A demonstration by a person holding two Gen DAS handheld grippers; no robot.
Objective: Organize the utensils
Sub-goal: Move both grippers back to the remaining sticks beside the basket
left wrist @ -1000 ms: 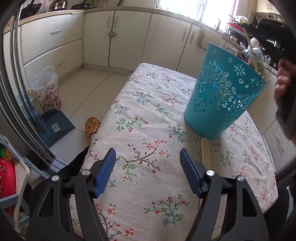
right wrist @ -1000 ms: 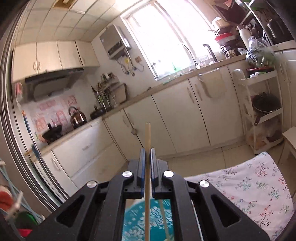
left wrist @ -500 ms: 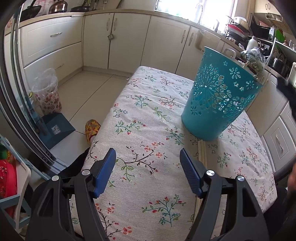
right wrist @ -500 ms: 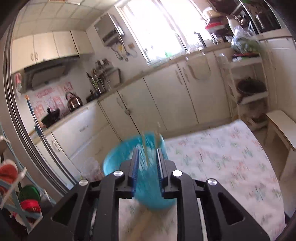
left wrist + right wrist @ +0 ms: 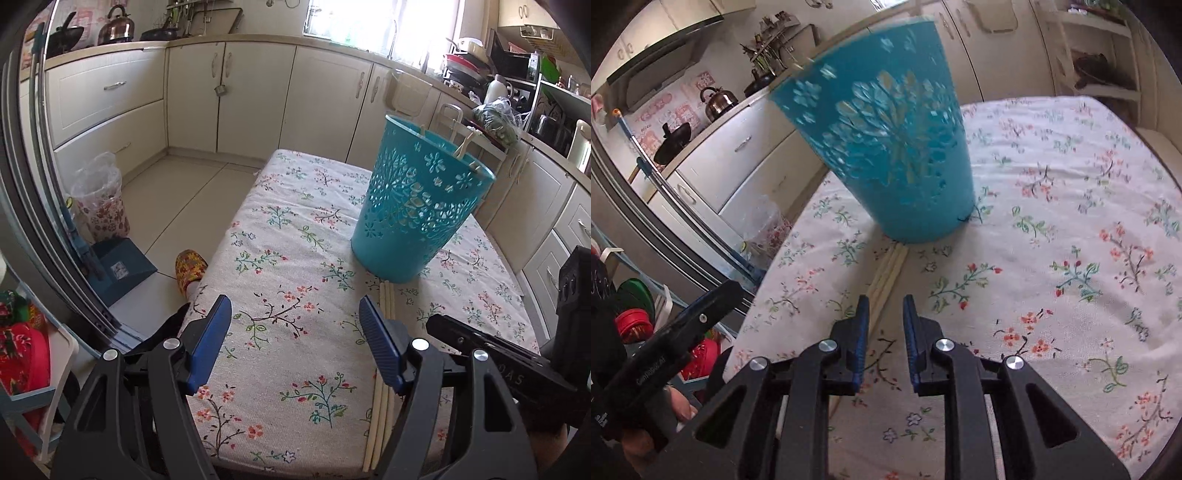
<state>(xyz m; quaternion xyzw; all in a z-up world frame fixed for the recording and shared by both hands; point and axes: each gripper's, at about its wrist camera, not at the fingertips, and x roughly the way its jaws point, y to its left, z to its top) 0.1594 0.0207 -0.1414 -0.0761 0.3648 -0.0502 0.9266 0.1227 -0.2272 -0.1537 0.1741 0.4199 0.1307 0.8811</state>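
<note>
**Two grippers empty before the basket**

Both the left gripper and right gripper hang unclenched, gripping nothing. Loose chopsticks lie just before the teal basket; more chopsticks stand inside it.

- The worktop is covered edge to edge by a pale cloth printed with small flowering sprigs in red, green and blue.
- A teal perforated basket stands upright on the cloth, towards the far right part of the worktop; pale stick ends show above its rim.
- A few pale wooden chopsticks lie side by side on the cloth, running from the foot of the basket to the near edge.
</note>
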